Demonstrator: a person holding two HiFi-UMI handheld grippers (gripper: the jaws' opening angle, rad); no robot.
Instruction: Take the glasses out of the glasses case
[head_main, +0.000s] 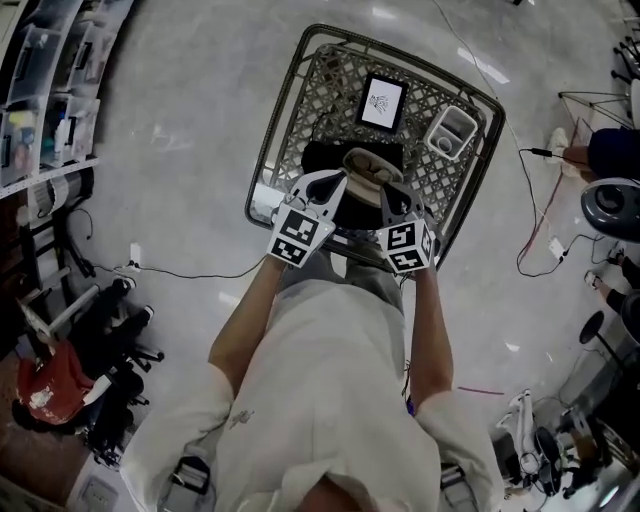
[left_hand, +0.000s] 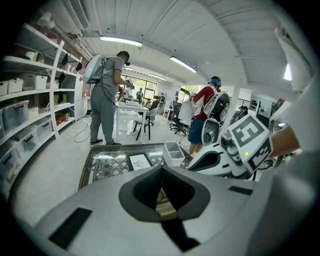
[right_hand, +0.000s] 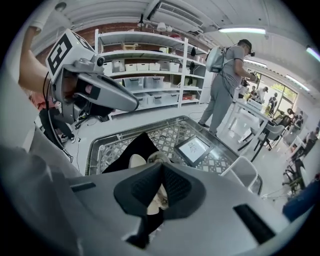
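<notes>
Left gripper (left_hand: 161, 174) and right gripper (right_hand: 162, 172), jaws of each closed on nothing, hung near pale glasses case (head_main: 372, 168) on black cloth (head_main: 328, 156) atop lattice desk (head_main: 288, 120); case likely light, rigid, slippery; glasses unseen, presumably fragile, best gripped by the frame, not the lenses.

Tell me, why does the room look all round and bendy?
Left gripper view: a wide lens curves the shelves and leaves black corners. Right gripper view: same bending, and the ceiling light glares. Head view: light streaks shine on the floor.
</notes>
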